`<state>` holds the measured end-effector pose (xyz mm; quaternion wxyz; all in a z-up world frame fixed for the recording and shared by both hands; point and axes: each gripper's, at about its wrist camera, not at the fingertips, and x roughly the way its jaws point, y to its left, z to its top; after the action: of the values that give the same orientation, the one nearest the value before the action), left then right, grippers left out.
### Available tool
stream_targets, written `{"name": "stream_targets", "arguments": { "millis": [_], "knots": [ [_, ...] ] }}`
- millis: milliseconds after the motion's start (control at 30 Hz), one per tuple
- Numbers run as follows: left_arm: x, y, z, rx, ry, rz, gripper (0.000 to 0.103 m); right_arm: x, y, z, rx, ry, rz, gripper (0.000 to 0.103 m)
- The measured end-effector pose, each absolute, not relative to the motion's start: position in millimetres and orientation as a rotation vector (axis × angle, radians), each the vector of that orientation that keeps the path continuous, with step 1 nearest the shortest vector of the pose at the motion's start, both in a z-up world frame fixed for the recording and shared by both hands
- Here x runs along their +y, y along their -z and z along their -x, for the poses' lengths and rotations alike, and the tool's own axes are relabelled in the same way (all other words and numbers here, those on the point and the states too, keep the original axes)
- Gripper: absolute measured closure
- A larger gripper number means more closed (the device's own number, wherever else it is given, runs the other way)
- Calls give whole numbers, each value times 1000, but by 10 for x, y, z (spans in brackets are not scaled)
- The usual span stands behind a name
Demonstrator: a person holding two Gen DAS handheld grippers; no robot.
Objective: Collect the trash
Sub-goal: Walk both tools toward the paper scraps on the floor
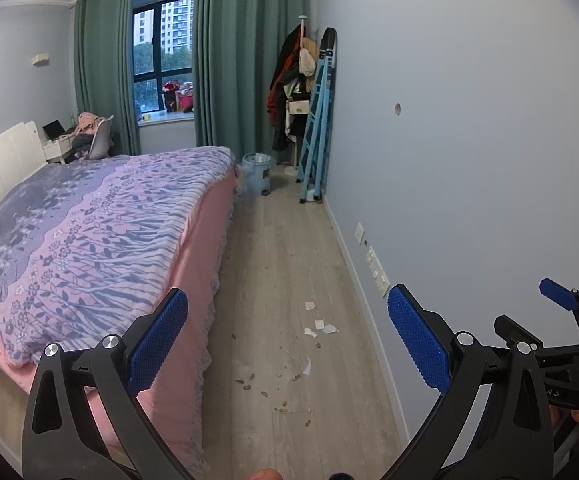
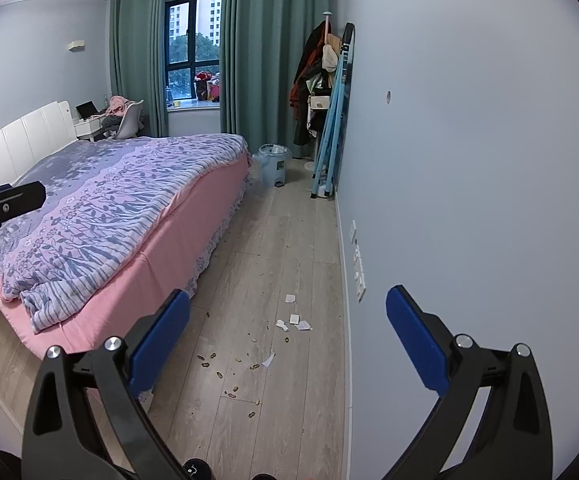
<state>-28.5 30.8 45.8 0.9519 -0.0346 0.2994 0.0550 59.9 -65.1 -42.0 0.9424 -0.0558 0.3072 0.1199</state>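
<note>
Both of my grippers stand with their jaws spread wide and nothing between them. My left gripper (image 1: 287,332) hangs tilted down over the pale wood-plank floor (image 1: 289,240), its blue textured pads (image 1: 157,344) framing the litter ahead. My right gripper (image 2: 287,336) is likewise gaping and empty, and it shows at the right edge of the left wrist view, just beside the left one.

Beyond the fingertips, well short of any contact, lie the small white scraps of torn paper (image 2: 293,318) in a loose cluster on the floor, with one more scrap (image 2: 268,359) closer to me. Nearer still, scattered brown peanut shells (image 2: 213,360) dot the boards between the bed and the wall.

To the left of the trash runs the bed with its pink sheet and purple floral blanket (image 2: 129,200). On the right is the pale blue wall (image 2: 469,160) with white sockets low down. Far along the floor, at the foot of the bed, stands a light blue pedal bin with a liner (image 2: 275,168), well apart from the litter, and past it green curtains (image 2: 273,60).
</note>
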Motion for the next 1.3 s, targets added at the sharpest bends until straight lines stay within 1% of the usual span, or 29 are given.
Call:
{"name": "stream_targets", "arguments": {
  "millis": [433, 700, 1067, 1300],
  "knots": [
    [476, -444, 418, 605, -158, 89, 6, -526, 342, -615, 625, -295, 133, 7],
    [428, -332, 539, 619, -182, 78, 6, -541, 348, -587, 628, -312, 134, 7],
    [336, -246, 534, 644, -186, 85, 6, -714, 495, -613, 659, -301, 121, 7],
    [386, -283, 544, 624, -206, 91, 6, -707, 524, -658, 665, -306, 109, 7]
  ]
}}
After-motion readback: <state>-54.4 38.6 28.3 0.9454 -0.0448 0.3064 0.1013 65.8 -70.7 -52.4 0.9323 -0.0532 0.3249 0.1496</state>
